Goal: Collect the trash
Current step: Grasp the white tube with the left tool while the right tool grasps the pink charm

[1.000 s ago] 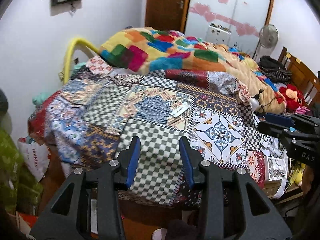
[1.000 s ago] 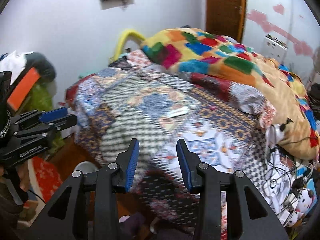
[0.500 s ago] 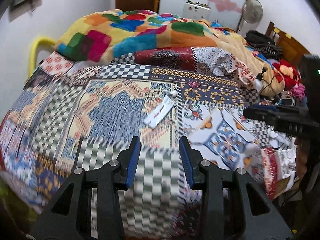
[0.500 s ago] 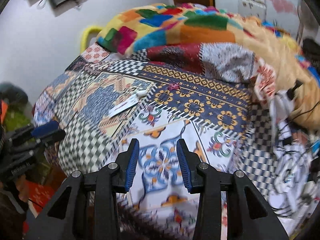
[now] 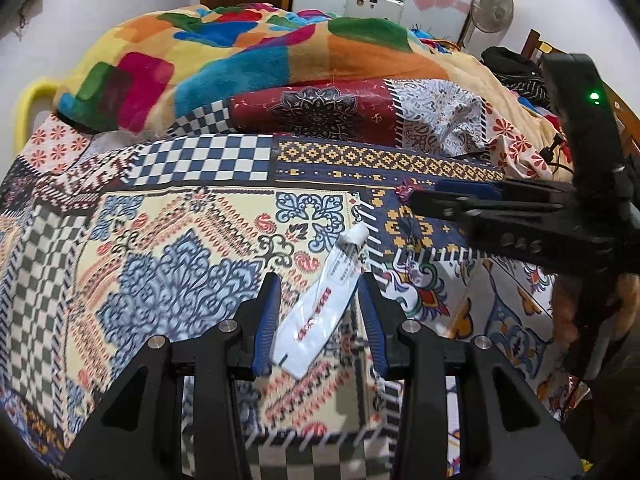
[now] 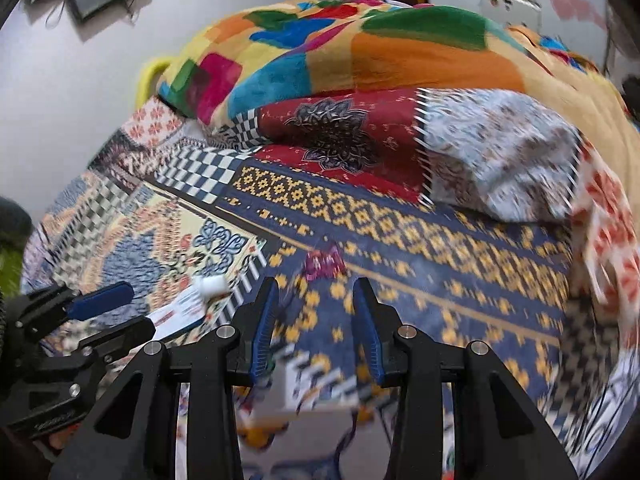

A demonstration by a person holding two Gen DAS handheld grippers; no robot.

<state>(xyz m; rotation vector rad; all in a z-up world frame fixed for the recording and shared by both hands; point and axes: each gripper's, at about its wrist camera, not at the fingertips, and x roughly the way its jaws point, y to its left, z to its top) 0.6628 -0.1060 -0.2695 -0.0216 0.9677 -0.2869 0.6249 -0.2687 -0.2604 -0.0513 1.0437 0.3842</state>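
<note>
left claw (image 5: 320, 320) wide apart over the bed (image 5: 168, 248), straddling the near half of a white tube (image 5: 320, 312) lying flat on the patchwork cover (cap end pointing far). right claw (image 6: 314, 326) likewise wide, holding nothing, just near of a small crumpled magenta wrapper (image 6: 322, 264). colourful blanket (image 5: 248, 60) heaped far.

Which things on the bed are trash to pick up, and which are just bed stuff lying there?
Trash to collect:
- white tube, lying between the open left hand-held gripper fingers
- small pink wrapper, just ahead of the open right hand-held gripper

Just lying about:
- patchwork bedspread
- colourful blanket
- fan
</note>
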